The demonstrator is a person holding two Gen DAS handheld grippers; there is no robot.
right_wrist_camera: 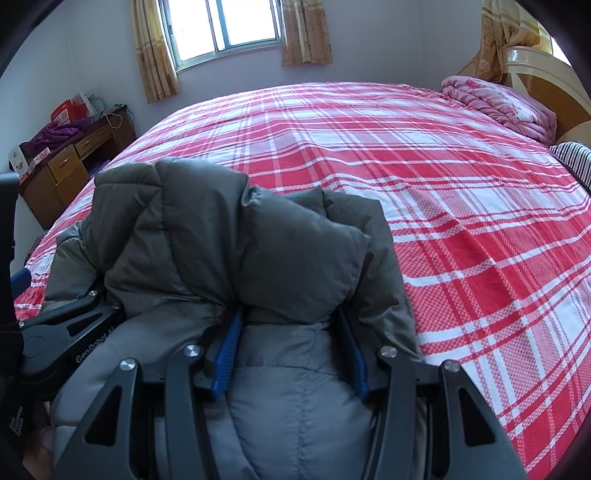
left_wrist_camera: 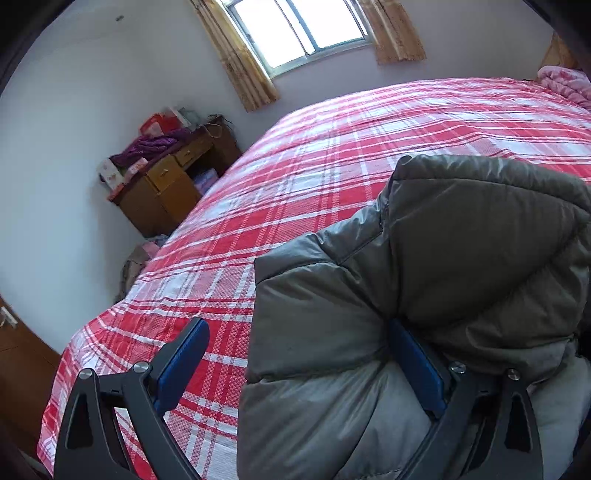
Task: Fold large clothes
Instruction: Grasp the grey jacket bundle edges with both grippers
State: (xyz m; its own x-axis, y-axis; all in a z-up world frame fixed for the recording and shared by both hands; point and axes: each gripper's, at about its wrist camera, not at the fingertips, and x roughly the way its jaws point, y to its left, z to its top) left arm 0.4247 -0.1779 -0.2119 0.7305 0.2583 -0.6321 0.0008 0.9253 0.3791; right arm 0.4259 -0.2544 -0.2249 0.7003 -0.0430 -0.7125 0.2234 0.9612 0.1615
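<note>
The grey padded jacket [right_wrist_camera: 258,258] lies bunched at the bed's [right_wrist_camera: 461,229] near edge, mid-fold. The right gripper [right_wrist_camera: 291,354] pinches a thick fold; the left gripper [left_wrist_camera: 303,365] gapes wide, one finger tucked into fabric. Next, I judge, the doubled bulk needs laying flat.

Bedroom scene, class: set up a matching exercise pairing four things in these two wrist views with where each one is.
Things:
1. grey puffer jacket
2. folded pink quilt
3. purple garment
4. curtains

Places:
A. either side of the window
B. on top of the wooden desk
C. at the head of the bed, by the headboard
D. on the near part of the bed, between the fingers of the right gripper

Pairs: 1-D, 2-C, 3-B, 4-A
</note>
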